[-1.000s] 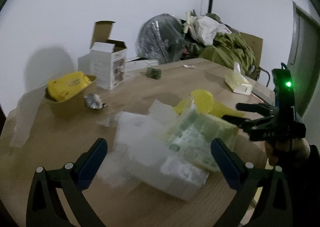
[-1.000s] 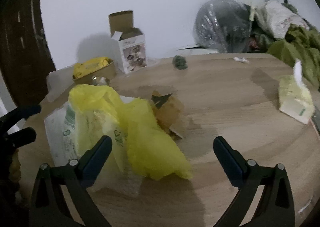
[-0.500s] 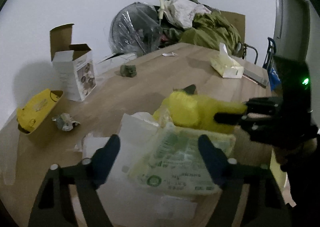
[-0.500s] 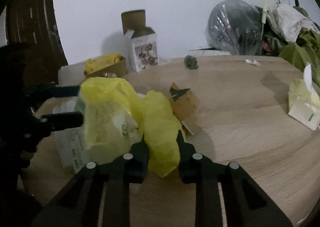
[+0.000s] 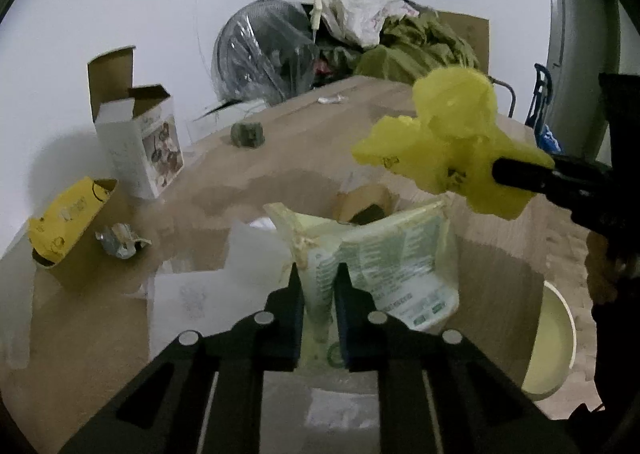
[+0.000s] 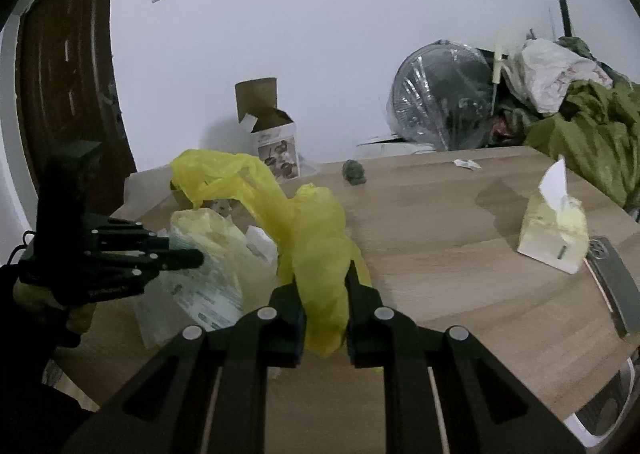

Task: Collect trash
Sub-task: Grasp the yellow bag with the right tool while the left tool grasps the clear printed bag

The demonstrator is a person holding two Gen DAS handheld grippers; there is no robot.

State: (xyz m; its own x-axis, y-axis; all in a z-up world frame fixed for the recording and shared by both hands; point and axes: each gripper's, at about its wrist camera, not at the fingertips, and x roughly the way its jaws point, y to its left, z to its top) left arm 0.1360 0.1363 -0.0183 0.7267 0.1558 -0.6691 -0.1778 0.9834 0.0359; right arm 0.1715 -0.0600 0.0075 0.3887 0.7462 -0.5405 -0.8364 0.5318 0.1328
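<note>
While both tools are occupied at the near edge of the wooden surface, its middle and far right stretch lie largely bare. The left hand-held gripper is closing its jaws, with the pads pressing on the lower edge of a pale printed plastic bag, which stands up from the near edge. The right hand-held gripper is clamped narrow on a yellow plastic bag, whose upper part drapes toward the left over the pale bag.

Along the left edge, an open cardboard box stands upright with its flaps raised; its contents cannot be seen. Near it, a small brown tray holds a yellow packet, with a crumpled foil wrapper just beside it on the surface. A dark green wad sits toward the far edge. A tissue pack, one sheet protruding, stands near the right edge. Behind the pale bag lies a piece of brown cardboard. Beyond the far edge stand a plastic-wrapped fan and heaped green cloth.
</note>
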